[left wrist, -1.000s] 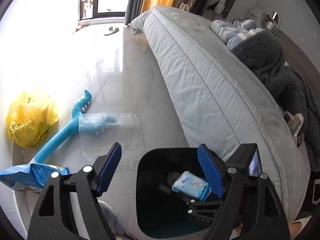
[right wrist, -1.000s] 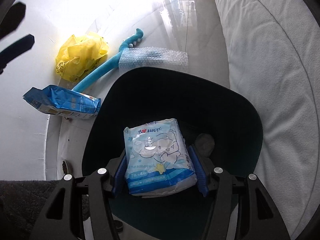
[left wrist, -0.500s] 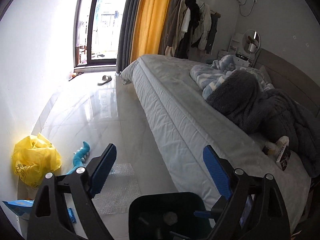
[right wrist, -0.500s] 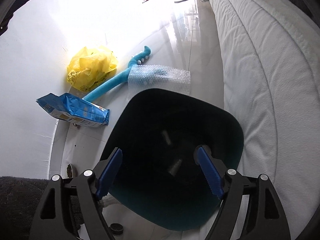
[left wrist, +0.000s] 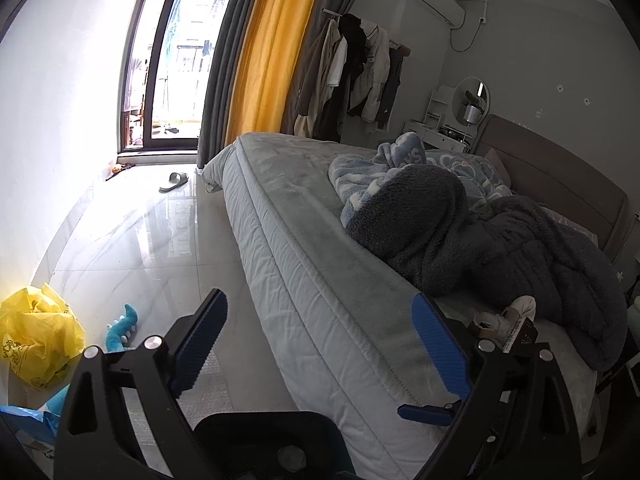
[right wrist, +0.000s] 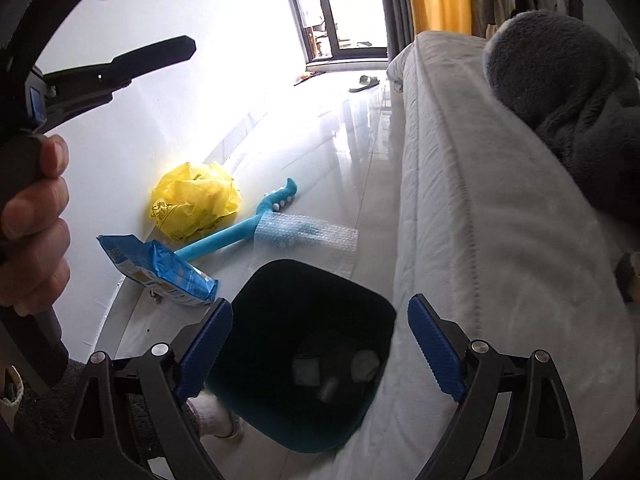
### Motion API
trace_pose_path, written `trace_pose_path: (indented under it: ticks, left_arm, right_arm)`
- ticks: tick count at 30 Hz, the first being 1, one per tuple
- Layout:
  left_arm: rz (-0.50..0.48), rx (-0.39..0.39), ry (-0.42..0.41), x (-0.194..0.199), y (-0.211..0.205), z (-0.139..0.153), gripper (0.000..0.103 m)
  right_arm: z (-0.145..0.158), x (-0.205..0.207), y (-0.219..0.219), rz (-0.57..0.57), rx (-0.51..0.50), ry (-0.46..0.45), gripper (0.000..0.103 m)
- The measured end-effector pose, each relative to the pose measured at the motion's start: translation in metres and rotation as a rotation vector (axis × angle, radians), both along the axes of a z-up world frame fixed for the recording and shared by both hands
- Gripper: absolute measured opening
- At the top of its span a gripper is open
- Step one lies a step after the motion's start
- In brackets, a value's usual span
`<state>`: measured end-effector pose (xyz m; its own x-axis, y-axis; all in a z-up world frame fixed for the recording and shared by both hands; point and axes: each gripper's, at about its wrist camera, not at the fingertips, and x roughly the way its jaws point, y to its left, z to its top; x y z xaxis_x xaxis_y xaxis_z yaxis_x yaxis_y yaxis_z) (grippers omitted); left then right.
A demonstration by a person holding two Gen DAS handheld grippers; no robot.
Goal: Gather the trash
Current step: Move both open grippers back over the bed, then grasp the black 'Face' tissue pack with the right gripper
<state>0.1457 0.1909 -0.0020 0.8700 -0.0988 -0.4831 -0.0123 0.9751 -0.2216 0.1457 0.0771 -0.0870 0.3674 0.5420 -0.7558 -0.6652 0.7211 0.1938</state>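
A dark teal bin (right wrist: 280, 280) stands on the floor against the bed, with a pale wipes pack (right wrist: 306, 372) and a crumpled wad (right wrist: 365, 362) lying blurred at its bottom. My right gripper (right wrist: 320, 312) hangs above the bin, its jaws opening with nothing between them. My left gripper (left wrist: 320, 320) is raised over the bed's edge; its jaws are also opening and hold nothing, and the bin's rim (left wrist: 272, 420) is just below it. On the floor lie a yellow plastic bag (right wrist: 192, 200), a blue packet (right wrist: 160, 272) and a bubble wrap sheet (right wrist: 316, 240).
A blue dinosaur toy (right wrist: 240, 232) lies partly under the bubble wrap. The bed (left wrist: 320, 240) fills the right side, with dark blankets (left wrist: 460, 240) and small crumpled items (left wrist: 504, 320) near its edge. A hand (right wrist: 36, 216) holds the left gripper. A slipper (left wrist: 174, 182) lies by the window.
The right gripper let go of the wipes pack, which dropped into the bin, then opened wide and rose. The left gripper rose and tilted up toward the bed and window.
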Motion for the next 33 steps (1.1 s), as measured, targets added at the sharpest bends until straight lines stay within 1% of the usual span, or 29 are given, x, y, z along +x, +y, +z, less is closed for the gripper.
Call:
trace_pose_path:
  ticks: [7,16,19,22,24,27,33]
  left_arm:
    - [-0.042,-0.004,0.011,0.009,-0.030,-0.002,0.095]
    - [-0.085,-0.001,0.042,0.021,-0.059,-0.010,0.095]
    - [-0.093,-0.005,0.051,0.023,-0.065,-0.012,0.095]
    - [-0.098,-0.010,0.052,0.025,-0.072,-0.011,0.095]
    - [-0.100,-0.017,0.048,0.026,-0.075,-0.010,0.095]
    - [-0.106,-0.028,0.048,0.028,-0.080,-0.009,0.095]
    - [-0.122,-0.024,0.045,0.032,-0.091,-0.009,0.095]
  right_arm:
    - [0.013,0.017,-0.052,-0.103,-0.009,-0.061,0.094]
    - [0.026,0.032,-0.111,-0.224,-0.067,-0.150,0.097]
    - [0.028,0.034,-0.124,-0.240,-0.116,-0.194,0.099]
    - [0.029,0.034,-0.134,-0.244,-0.199,-0.260,0.099]
    - [0.029,0.034,-0.142,-0.251,-0.239,-0.287,0.099]
    - [0.027,0.038,-0.153,-0.265,-0.272,-0.295,0.100]
    - [0.022,0.044,-0.174,-0.305,-0.310,-0.297,0.100]
